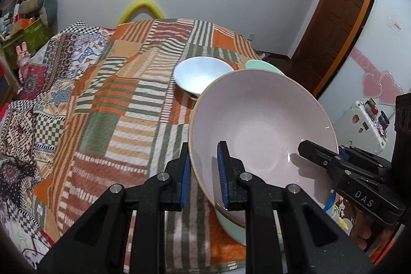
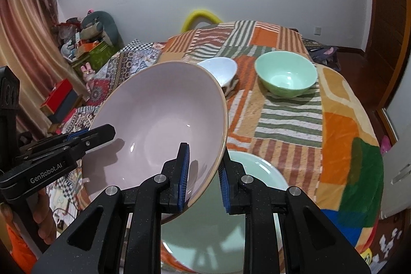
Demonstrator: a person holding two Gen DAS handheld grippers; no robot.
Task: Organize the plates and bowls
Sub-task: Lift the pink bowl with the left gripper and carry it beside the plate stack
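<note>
Right wrist view: a large pale-pink ceramic bowl (image 2: 159,125) is pinched at opposite rims by both the left gripper (image 1: 204,177) and the right gripper (image 2: 204,177) above a pale-green plate (image 2: 246,171), while a small white bowl (image 2: 221,69) and a mint-green bowl (image 2: 286,77) are left unstacked on the striped patchwork cloth (image 2: 290,120).

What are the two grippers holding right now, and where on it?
Both grip the pink bowl by its rim, on opposite sides: the left gripper at its left edge, the right gripper at its right edge.

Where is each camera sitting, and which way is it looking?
Left wrist: on the left gripper, looking forward over the pink bowl to the white bowl; the right gripper shows.
Right wrist: on the right gripper, facing the green bowl; the left gripper and hand show.
Both see the pink bowl, white bowl and quilt.
</note>
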